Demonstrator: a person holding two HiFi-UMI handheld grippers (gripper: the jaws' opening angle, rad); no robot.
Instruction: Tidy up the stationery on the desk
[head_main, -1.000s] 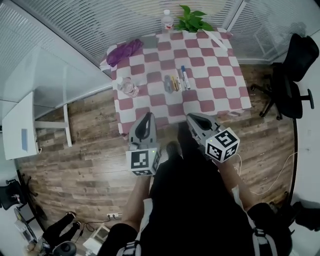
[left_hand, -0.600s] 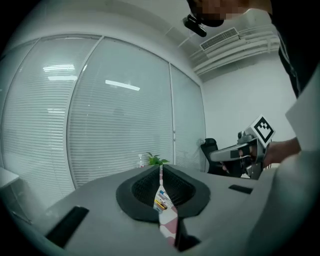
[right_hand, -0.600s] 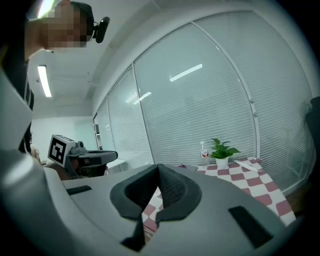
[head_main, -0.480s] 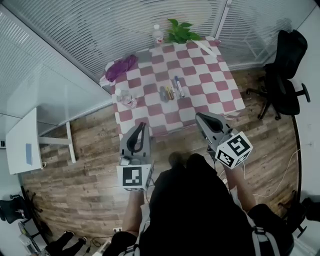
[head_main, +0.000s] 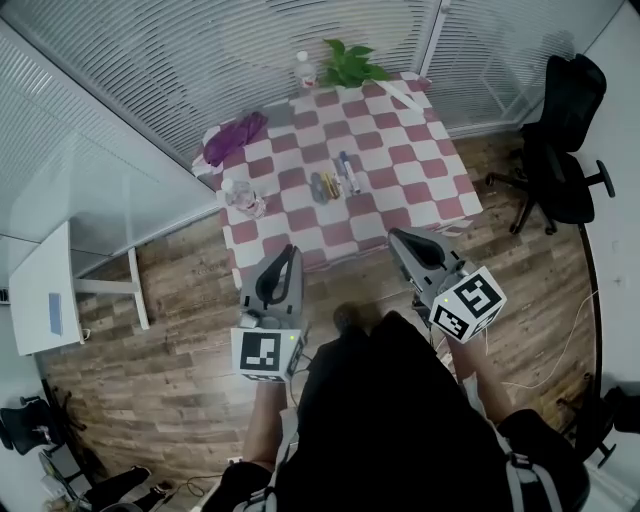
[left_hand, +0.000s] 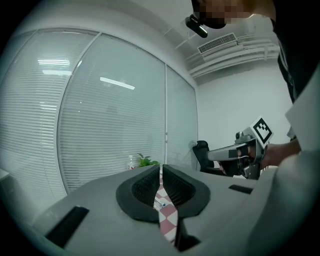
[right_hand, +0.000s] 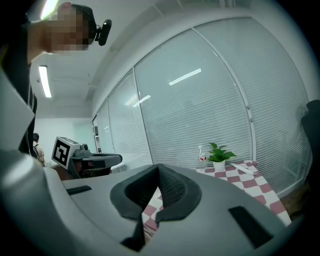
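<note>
Where the pens (head_main: 333, 184) lie clustered mid-bench (head_main: 420, 190), open cloth runs to the near edge. Left tongs (head_main: 284, 258) and right tongs (head_main: 400, 240), both pressed together and empty, hang short of that edge over wooden floor (head_main: 180, 330).

— Entry one: left tongs (head_main: 290, 252)?
— Held low in front of the body, pointing forward. Jaws together, nothing between them. Left marker cube (head_main: 265, 352) at the rear, facing up.
— Entry two: right tongs (head_main: 396, 236)?
— Level with the left, well apart, angled slightly inward. Jaws together, empty. Right marker cube (head_main: 468, 303) tilted.
</note>
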